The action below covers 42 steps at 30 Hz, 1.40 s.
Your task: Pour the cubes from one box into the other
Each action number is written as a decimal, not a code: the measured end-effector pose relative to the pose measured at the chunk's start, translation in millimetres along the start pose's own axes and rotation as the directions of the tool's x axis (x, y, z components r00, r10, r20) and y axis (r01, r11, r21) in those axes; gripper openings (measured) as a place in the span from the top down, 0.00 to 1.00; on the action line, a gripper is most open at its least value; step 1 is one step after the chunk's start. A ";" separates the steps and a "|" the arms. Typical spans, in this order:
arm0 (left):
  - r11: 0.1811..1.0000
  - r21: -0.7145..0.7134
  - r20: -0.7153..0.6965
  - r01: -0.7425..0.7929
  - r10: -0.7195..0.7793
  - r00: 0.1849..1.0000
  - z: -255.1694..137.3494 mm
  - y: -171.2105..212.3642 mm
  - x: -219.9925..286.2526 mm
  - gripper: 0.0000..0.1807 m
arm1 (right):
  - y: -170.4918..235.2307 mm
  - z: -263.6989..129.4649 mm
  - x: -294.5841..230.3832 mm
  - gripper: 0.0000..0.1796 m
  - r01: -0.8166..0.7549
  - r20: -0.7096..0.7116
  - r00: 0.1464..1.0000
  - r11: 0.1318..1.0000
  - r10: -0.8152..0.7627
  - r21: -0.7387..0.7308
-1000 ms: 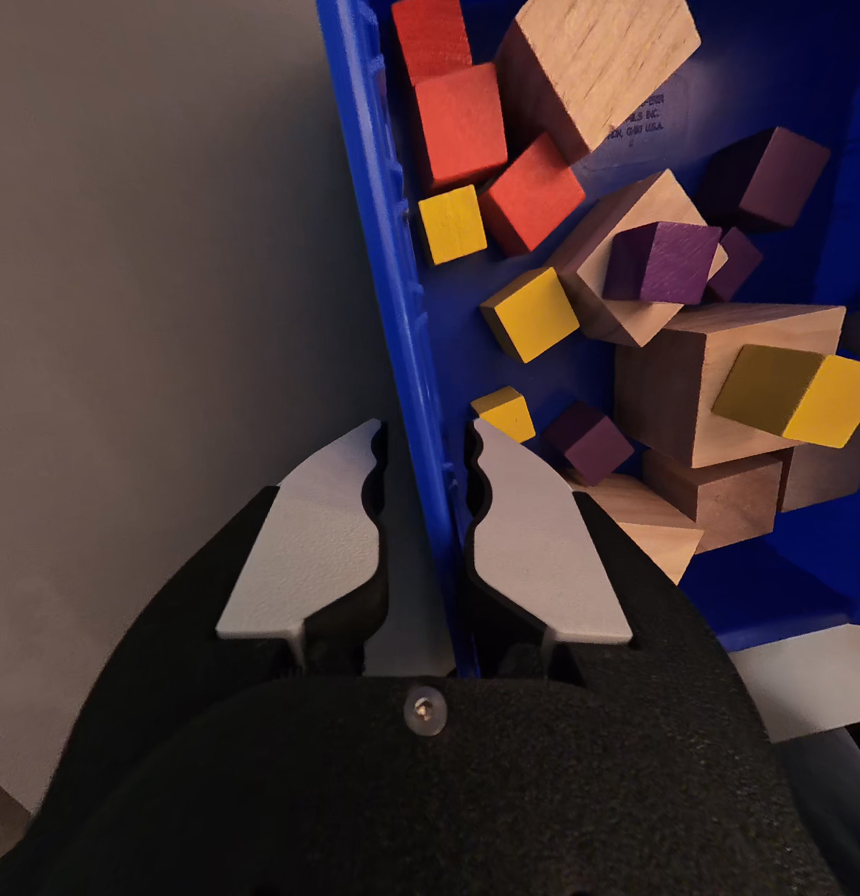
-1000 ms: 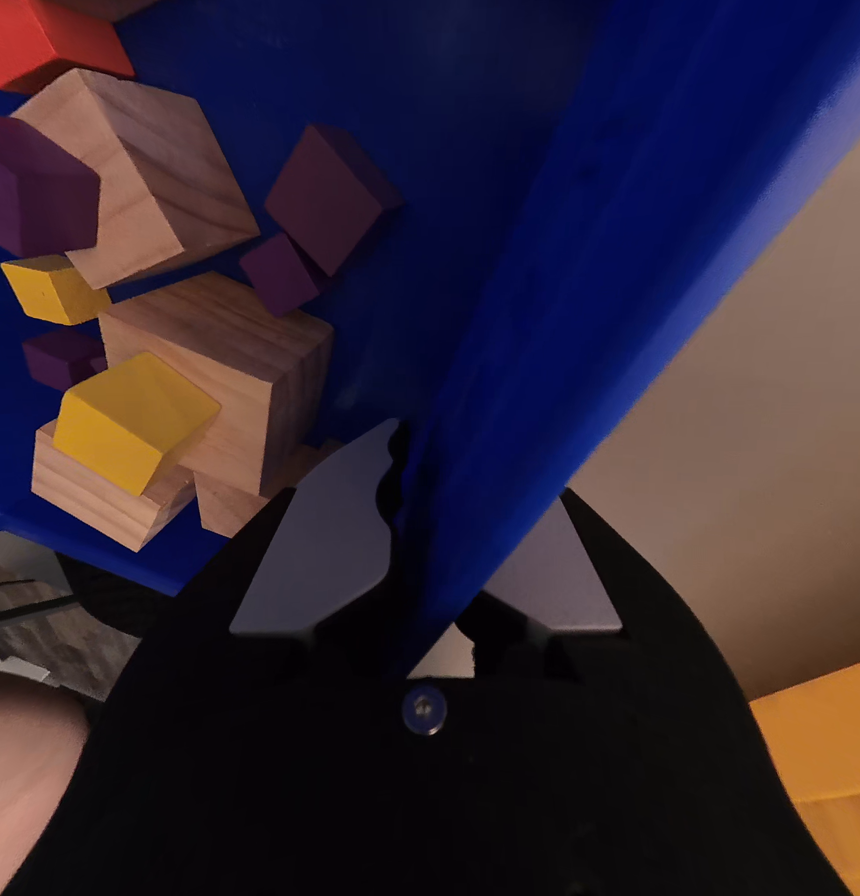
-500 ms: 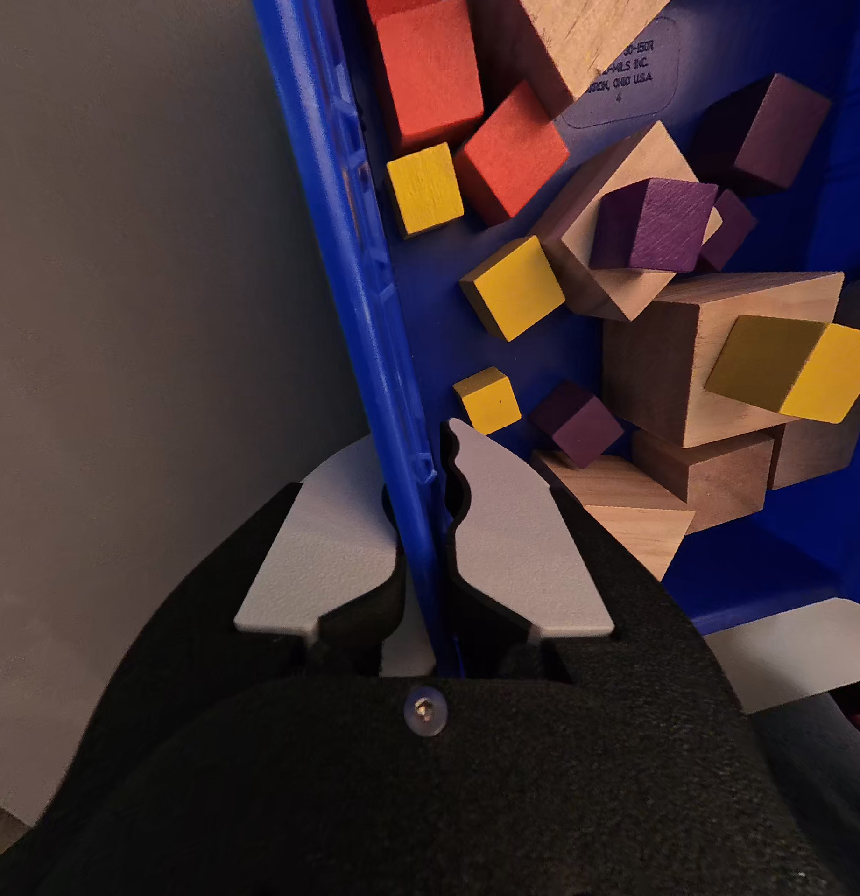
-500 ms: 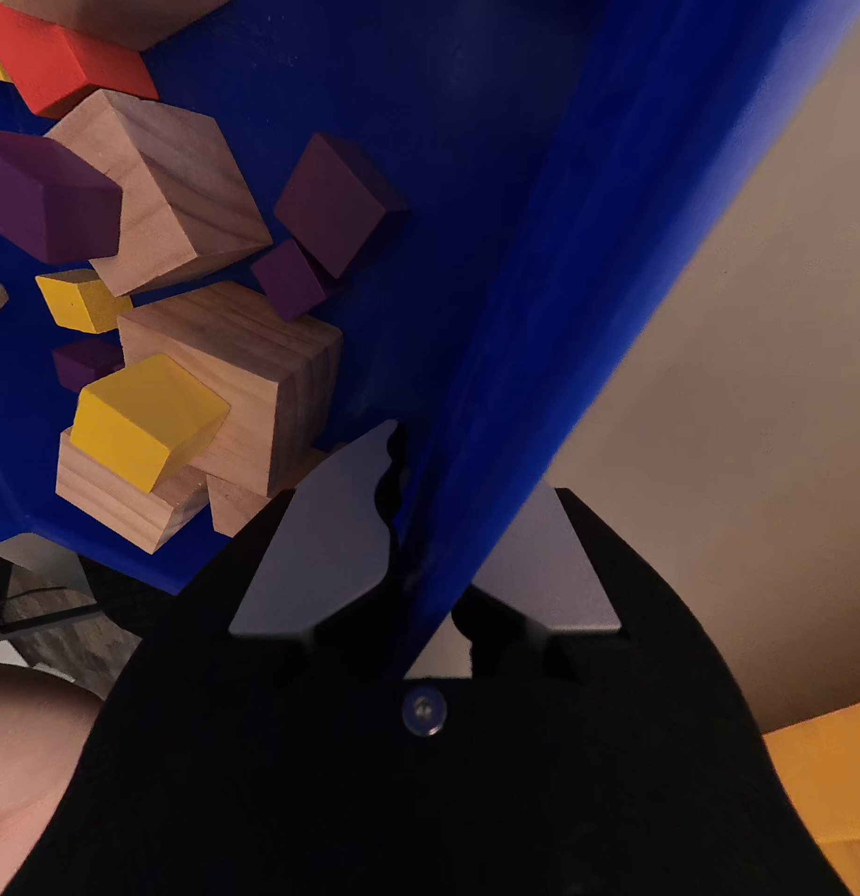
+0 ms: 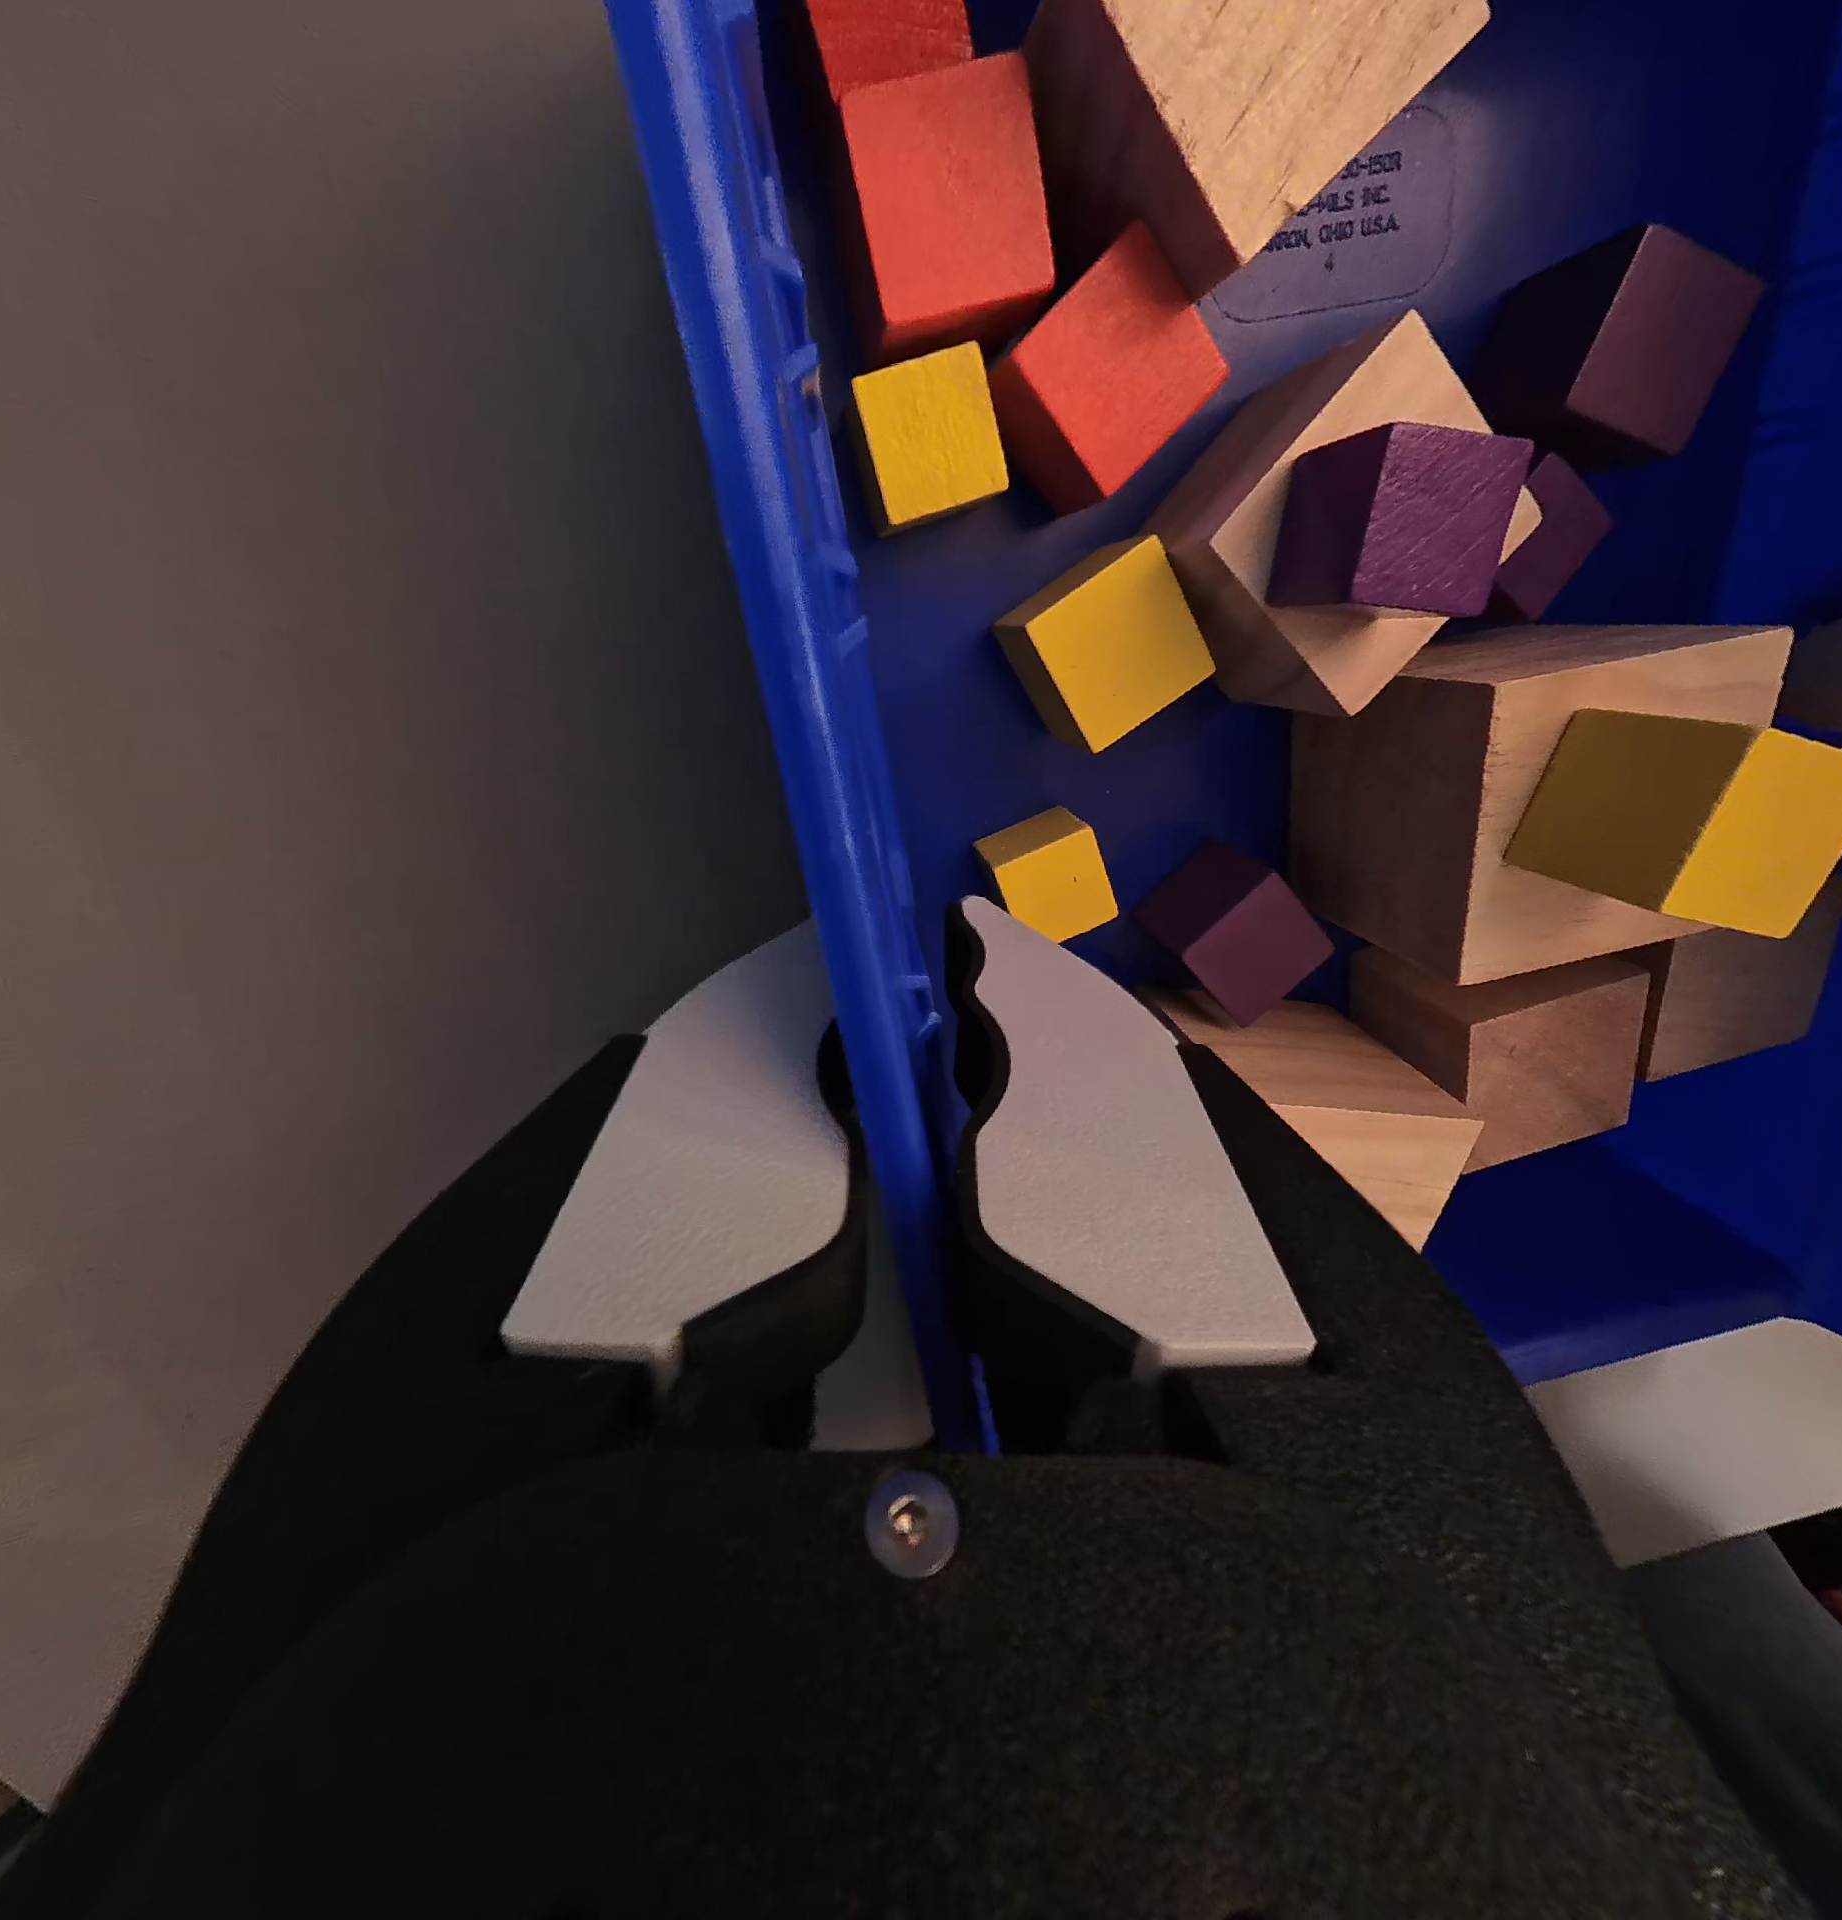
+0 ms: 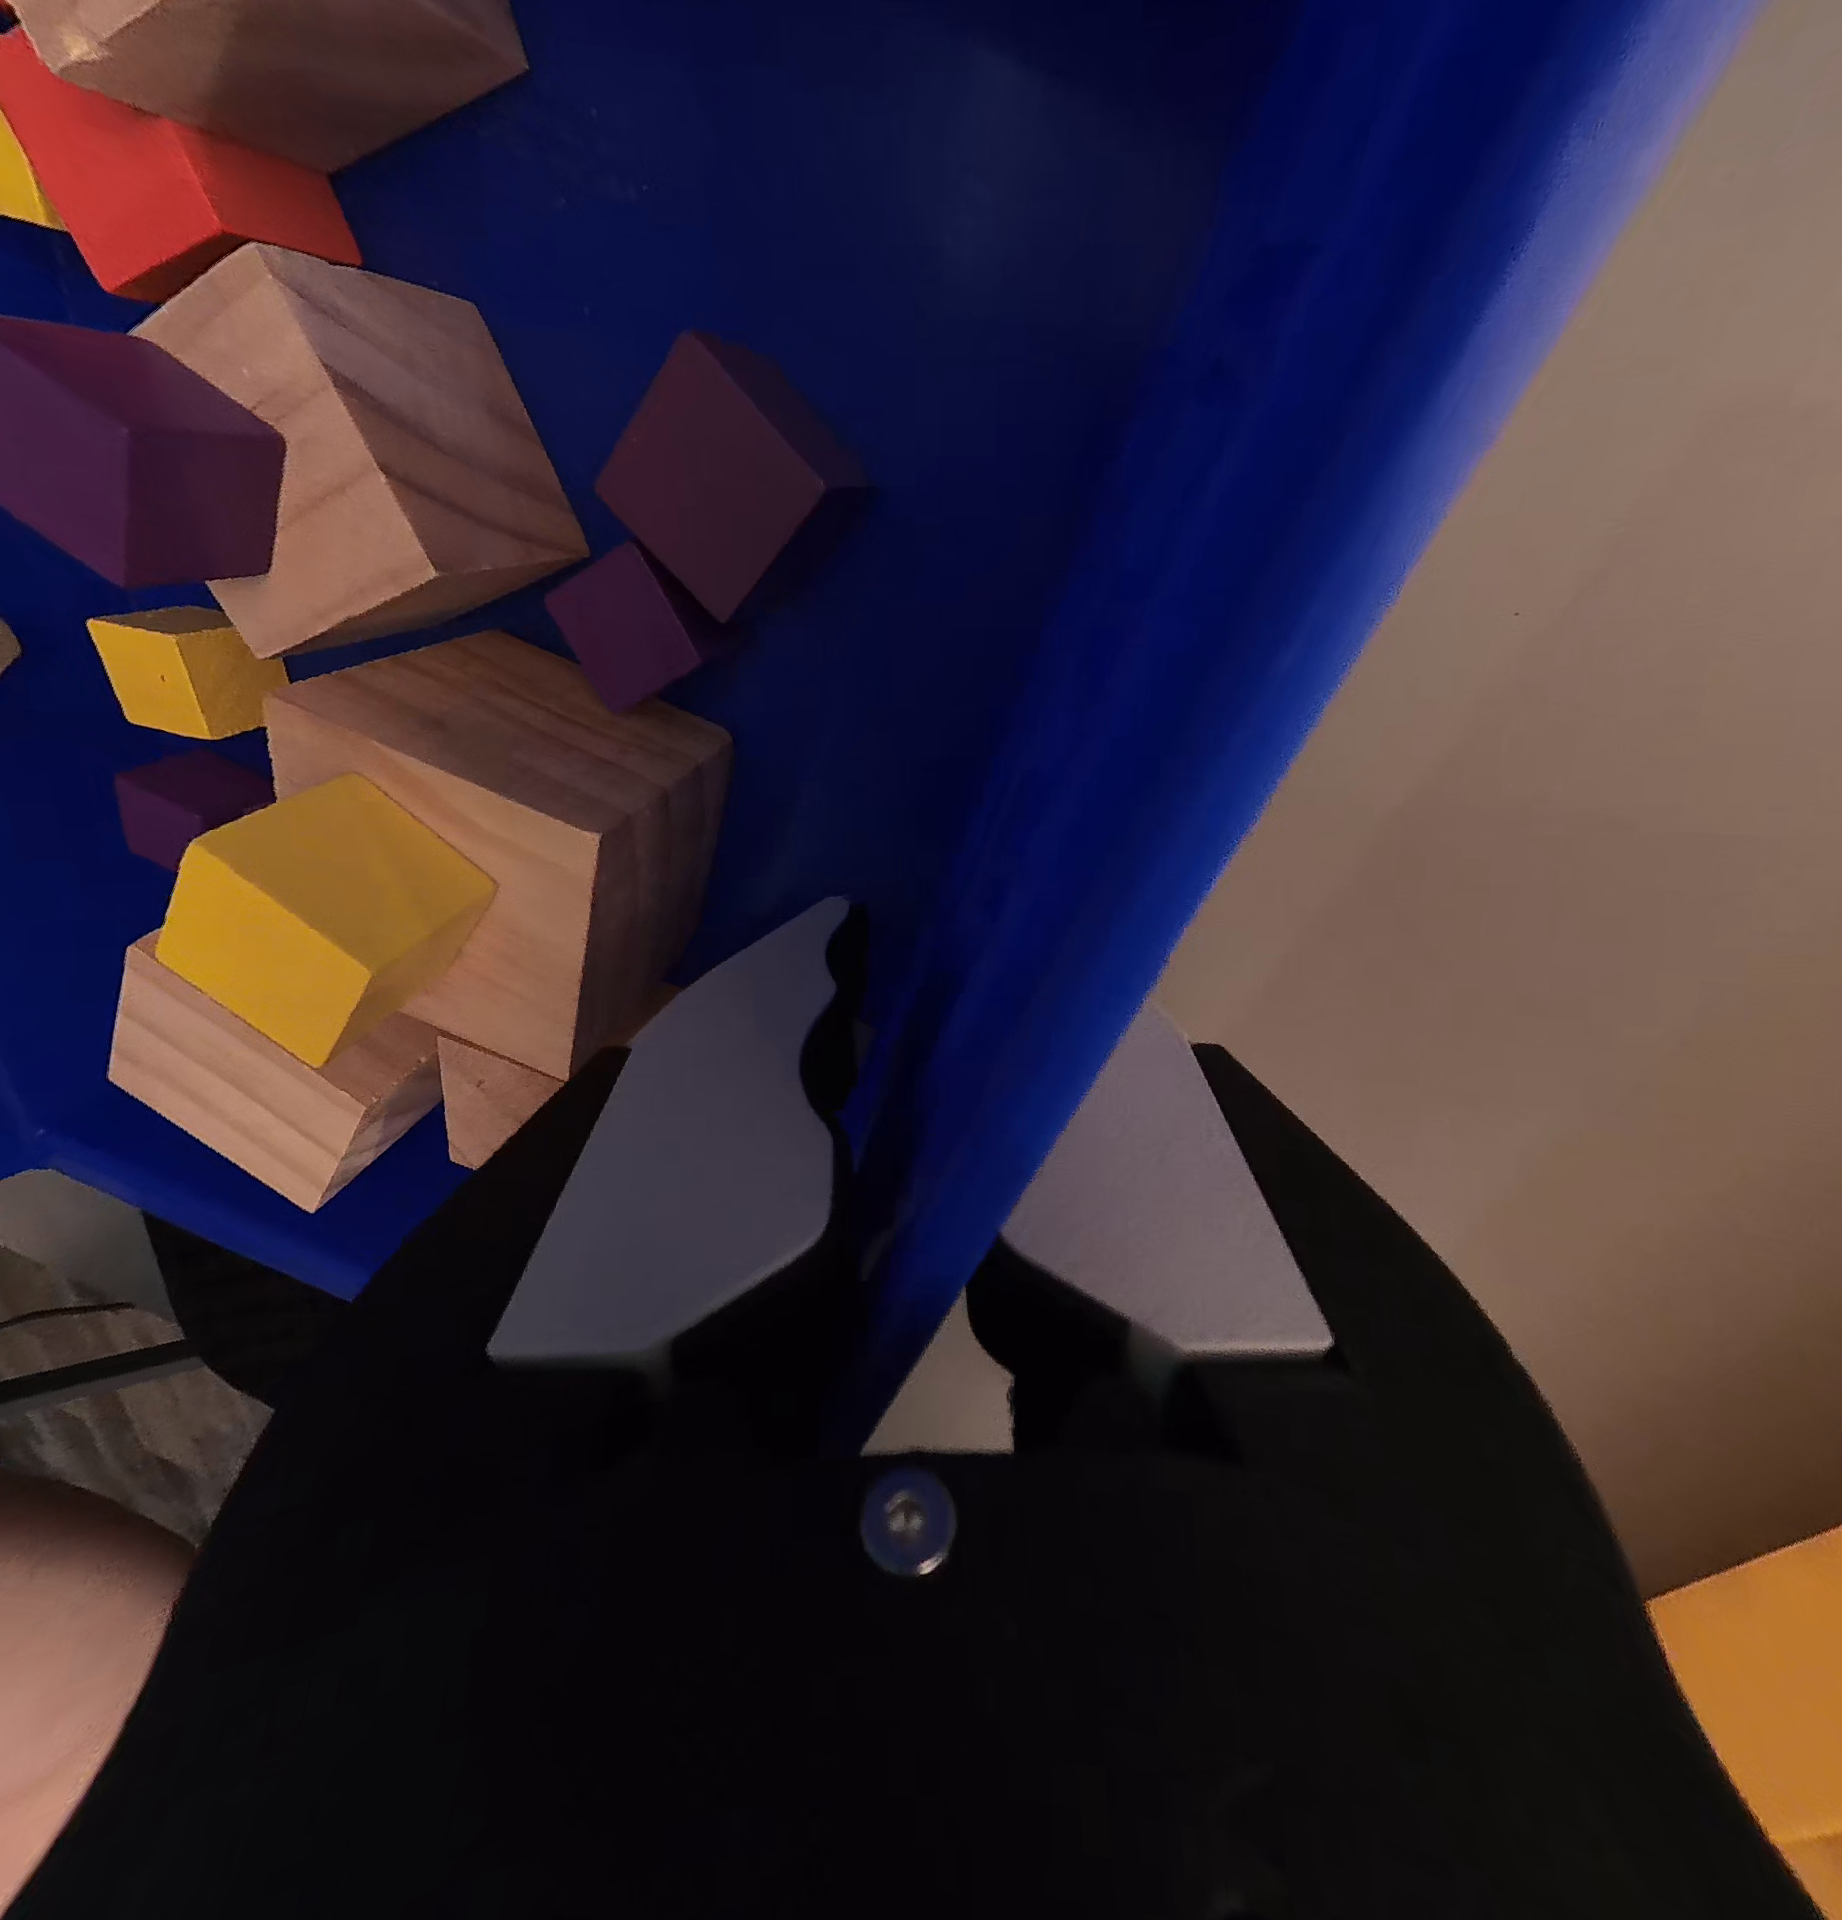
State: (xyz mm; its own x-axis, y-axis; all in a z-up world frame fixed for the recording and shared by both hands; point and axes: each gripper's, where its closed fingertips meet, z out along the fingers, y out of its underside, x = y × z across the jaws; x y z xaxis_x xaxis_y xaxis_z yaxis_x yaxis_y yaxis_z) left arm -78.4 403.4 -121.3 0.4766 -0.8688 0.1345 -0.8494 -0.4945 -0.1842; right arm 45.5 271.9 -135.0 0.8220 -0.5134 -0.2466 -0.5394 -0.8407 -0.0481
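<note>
A blue plastic box (image 5: 792, 623) holds several wooden cubes: red (image 5: 943, 197), yellow (image 5: 1109, 639), purple (image 5: 1405, 520) and plain wood (image 5: 1416, 831). My left gripper (image 5: 891, 935) is shut on the box's left wall, one finger outside and one inside. The wall hides the outer fingertip. In the right wrist view the same box (image 6: 1156, 520) shows with yellow (image 6: 314, 914), purple (image 6: 719, 468), red (image 6: 169, 197) and plain wood (image 6: 397, 447) cubes. My right gripper (image 6: 990, 966) is shut on the right wall, which hides its outer fingertip.
A yellow box (image 6: 1779, 1714) shows at the lower right corner of the right wrist view. A person's hand (image 6: 55, 1662) is at its lower left. A plain grey-beige surface (image 5: 325, 623) lies to the left of the blue box.
My left gripper, open astride the left wall a second ago, has closed on it. The right gripper stays clamped. The cubes sit lower in the right wrist view.
</note>
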 end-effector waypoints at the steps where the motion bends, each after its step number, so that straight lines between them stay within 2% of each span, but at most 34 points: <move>1: 1.000 -0.005 -0.005 -0.003 0.003 1.000 0.1 0.2 0.7 0.95 | 0.1 0.0 0.0 0.89 0.003 -0.002 1.000 1.000 -0.003 -0.001; 12: 1.000 -0.020 -0.018 -0.003 0.003 1.000 0.9 0.6 1.8 0.95 | 0.5 0.5 0.5 0.89 0.020 -0.009 1.000 1.000 -0.020 -0.011; 16: 1.000 -0.029 -0.017 -0.006 0.006 1.000 1.3 0.9 1.7 0.95 | 1.7 2.3 1.2 0.85 0.036 -0.005 0.999 0.999 -0.036 -0.029; 26: 0.995 -0.087 -0.021 -0.041 0.039 0.999 5.6 6.3 3.3 0.95 | 3.1 2.0 0.1 0.90 0.010 0.001 1.000 0.998 -0.010 -0.055; 37: 0.998 -0.067 -0.026 -0.009 0.007 1.000 3.2 5.7 2.7 0.94 | 3.9 2.0 -1.5 0.87 0.001 0.025 1.000 0.998 0.000 -0.059; 42: 1.000 -0.002 0.003 -0.009 0.009 1.000 -9.0 -4.4 0.1 0.93 | -2.1 -1.8 -2.9 0.86 0.004 0.007 1.000 0.999 -0.004 -0.031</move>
State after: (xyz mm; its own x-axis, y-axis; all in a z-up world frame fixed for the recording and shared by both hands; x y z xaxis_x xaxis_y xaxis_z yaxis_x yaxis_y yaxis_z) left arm -76.7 405.7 -111.8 0.4697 -0.8733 0.1295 -0.8542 -0.4866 -0.1833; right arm 44.6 274.8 -132.4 0.8229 -0.5087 -0.2532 -0.5299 -0.8478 -0.0187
